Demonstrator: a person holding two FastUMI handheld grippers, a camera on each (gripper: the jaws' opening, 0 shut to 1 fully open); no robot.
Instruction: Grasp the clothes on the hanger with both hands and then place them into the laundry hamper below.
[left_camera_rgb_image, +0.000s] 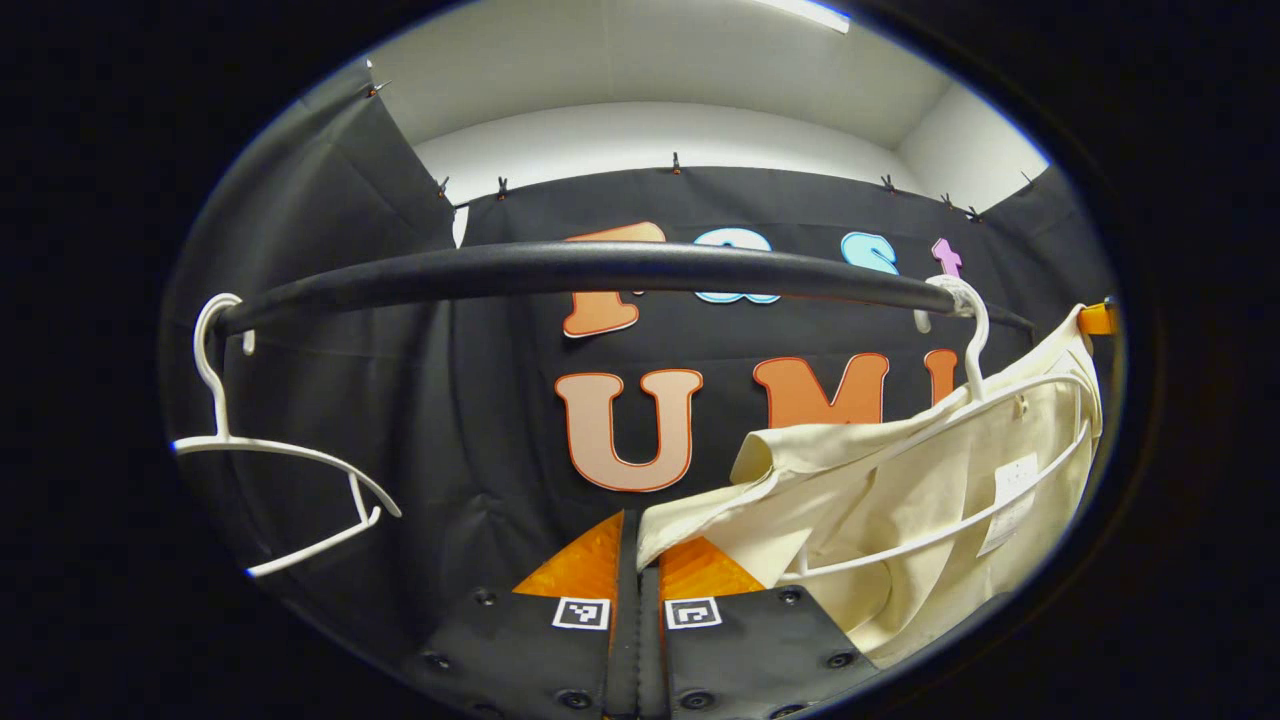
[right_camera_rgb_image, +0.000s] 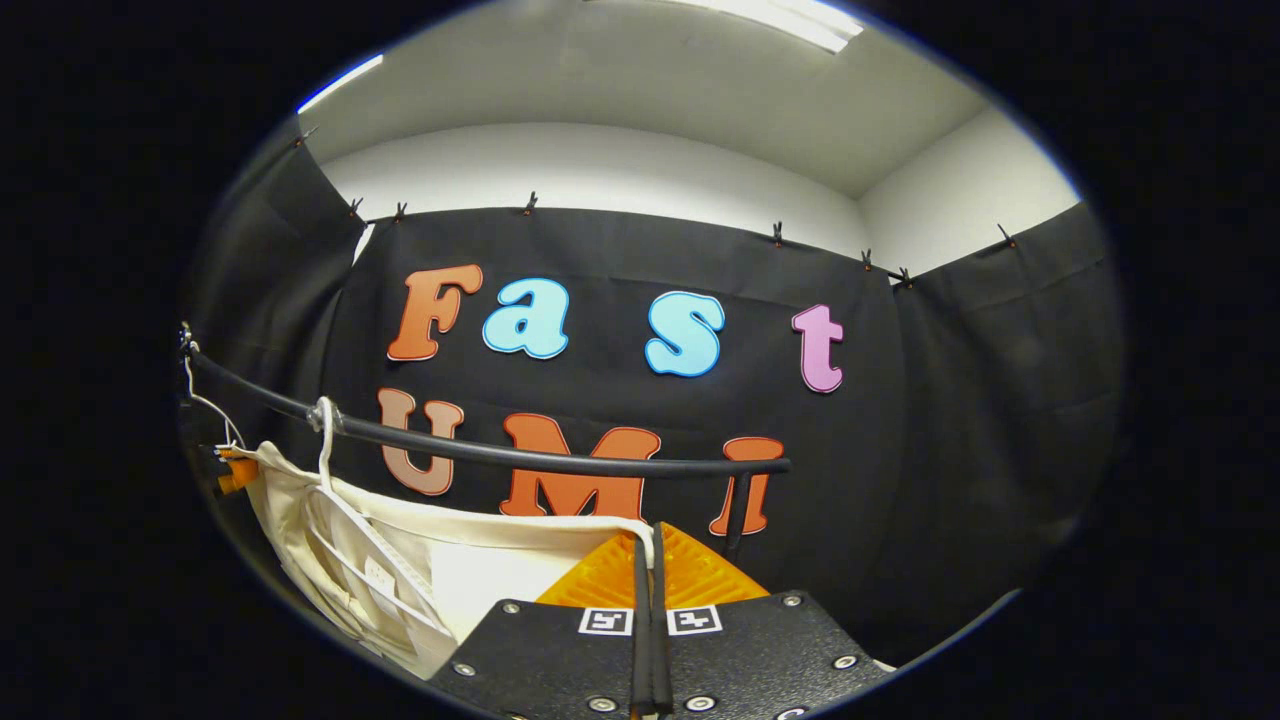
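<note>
Both grippers, left gripper (left_camera_rgb_image: 637, 560) and right gripper (right_camera_rgb_image: 648, 560), are pinched onto the cream garment's (left_camera_rgb_image: 930, 500) edges so it can slide off the hanger (left_camera_rgb_image: 960, 400) on the rail (left_camera_rgb_image: 600, 270).

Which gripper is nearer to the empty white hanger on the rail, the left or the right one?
Left. The empty hanger hangs ahead of the left gripper, off to its left. The right gripper grips the cream garment, with the hanger far along the rail.

Black cloth wall (right_camera_rgb_image: 620, 300) clipped along top; white wall (right_camera_rgb_image: 600, 165) above; ceiling light (right_camera_rgb_image: 790, 20).
</note>
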